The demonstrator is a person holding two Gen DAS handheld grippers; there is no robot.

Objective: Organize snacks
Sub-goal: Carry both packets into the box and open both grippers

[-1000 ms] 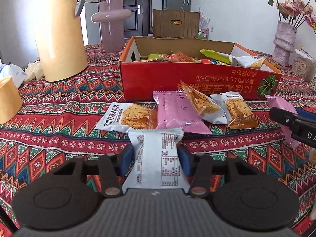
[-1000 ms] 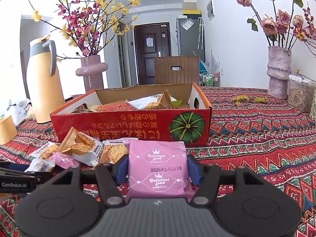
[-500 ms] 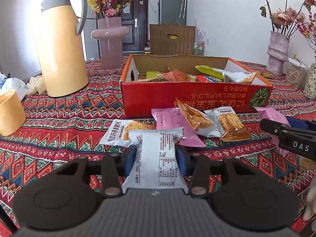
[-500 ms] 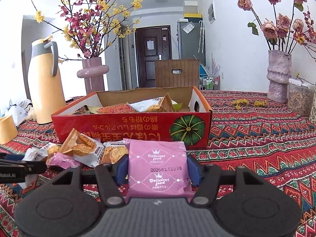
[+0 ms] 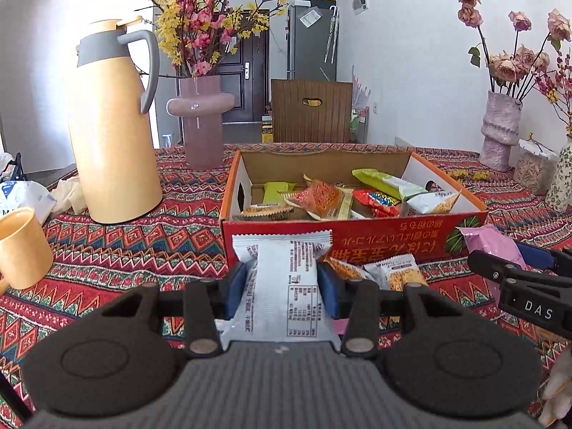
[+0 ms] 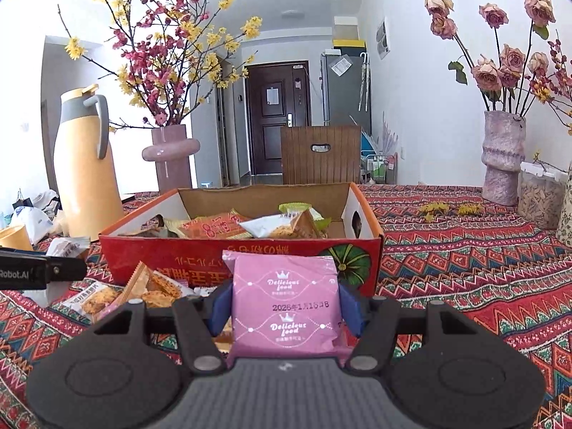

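My left gripper (image 5: 282, 287) is shut on a white snack packet (image 5: 286, 286), held above the tablecloth in front of the red cardboard box (image 5: 357, 230). My right gripper (image 6: 286, 307) is shut on a pink snack packet (image 6: 284, 307), held in front of the same box (image 6: 250, 254). The box holds several snack packets (image 5: 321, 196). Loose packets (image 5: 393, 273) lie on the cloth against the box front; they also show in the right wrist view (image 6: 150, 291). The right gripper and its pink packet (image 5: 493, 246) show at the right edge of the left wrist view.
A tall yellow thermos (image 5: 111, 136) and a pink vase (image 5: 200, 121) stand back left of the box. A yellow cup (image 5: 21, 246) sits at far left. A purple vase (image 6: 502, 157) and a jar (image 6: 540, 196) stand at right. A wooden chair back (image 5: 311, 111) is behind.
Both grippers have risen with their packets and moved closer to the box, so the box interior shows more. The loose packets on the cloth have not moved.
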